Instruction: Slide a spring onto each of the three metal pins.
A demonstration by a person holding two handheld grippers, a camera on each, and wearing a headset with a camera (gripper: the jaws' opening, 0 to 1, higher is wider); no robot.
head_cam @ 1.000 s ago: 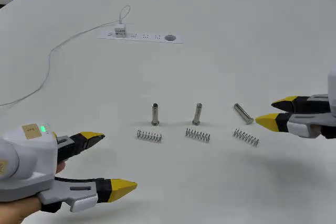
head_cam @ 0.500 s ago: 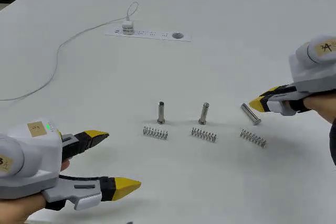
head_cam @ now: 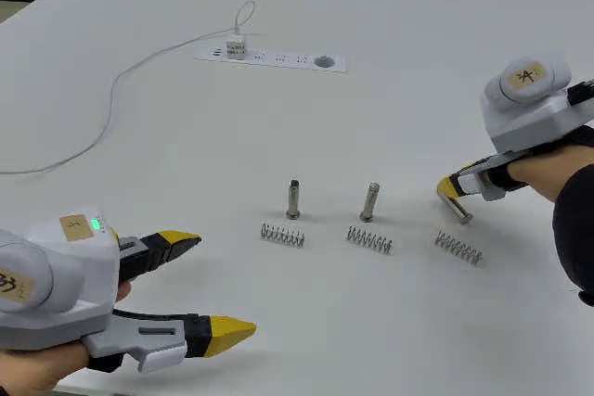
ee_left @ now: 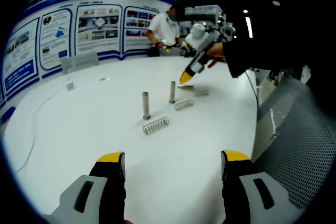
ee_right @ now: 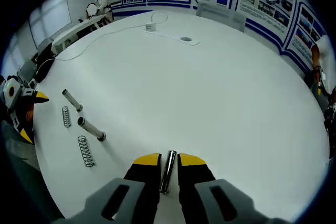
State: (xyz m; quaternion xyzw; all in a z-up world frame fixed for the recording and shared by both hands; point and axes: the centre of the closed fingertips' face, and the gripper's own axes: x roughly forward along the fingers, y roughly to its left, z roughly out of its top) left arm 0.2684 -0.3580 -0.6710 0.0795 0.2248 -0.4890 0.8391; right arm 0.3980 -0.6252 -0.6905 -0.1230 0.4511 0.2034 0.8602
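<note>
Two metal pins point(head_cam: 293, 199) point(head_cam: 370, 202) stand upright on the white table. A third pin point(head_cam: 458, 210) lies flat to their right. A spring lies in front of each: left spring point(head_cam: 282, 236), middle spring point(head_cam: 369, 240), right spring point(head_cam: 458, 249). My right gripper point(head_cam: 449, 186) reaches down onto the far end of the lying pin. In the right gripper view the lying pin point(ee_right: 168, 170) sits gripped between the yellow fingertips point(ee_right: 147, 160) of the right gripper point(ee_right: 169, 160). My left gripper point(head_cam: 209, 287) hovers open near the table's front left with nothing in it, and its jaws point(ee_left: 172, 157) stand wide apart.
A white power strip point(head_cam: 269, 58) with a plugged-in cable point(head_cam: 111, 95) lies at the back of the table. The near table edge runs just below the left gripper. In the left gripper view a person point(ee_left: 165, 27) stands beyond the table's far side.
The right gripper has swung down and left onto the lying pin, and its jaws have narrowed around it. The left gripper has hardly moved; the head camera shifted slightly.
</note>
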